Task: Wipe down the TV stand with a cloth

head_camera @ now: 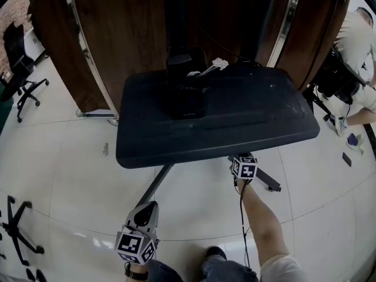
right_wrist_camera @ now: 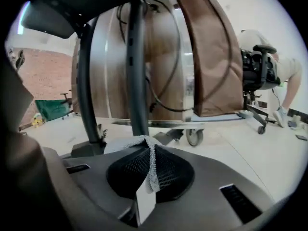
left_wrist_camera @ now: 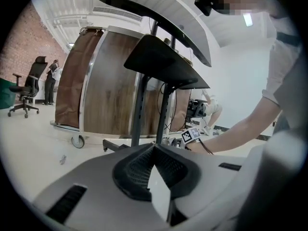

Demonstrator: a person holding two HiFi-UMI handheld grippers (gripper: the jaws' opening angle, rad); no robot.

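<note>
The TV stand's black shelf (head_camera: pixel 217 122) fills the middle of the head view, and its floor legs (head_camera: pixel 155 184) run out beneath it. My right gripper (right_wrist_camera: pixel 150 146) is shut on a pale mesh cloth (right_wrist_camera: pixel 144 143). It is low under the shelf's front edge, facing the stand's dark poles (right_wrist_camera: pixel 137 66). In the head view only its marker cube (head_camera: pixel 244 168) shows. My left gripper (head_camera: pixel 145 209) hangs lower left, near one leg, apart from the stand. Its jaws are shut with nothing between them (left_wrist_camera: pixel 155 146). The shelf (left_wrist_camera: pixel 163 61) rises ahead of it.
A wood-panelled unit on castors (head_camera: pixel 129 28) stands right behind the stand. An office chair (head_camera: pixel 20 69) is at far left and a chair base (head_camera: pixel 17 228) at lower left. A person (head_camera: pixel 358 46) bends over at the right, by small items on the floor (head_camera: pixel 352 140).
</note>
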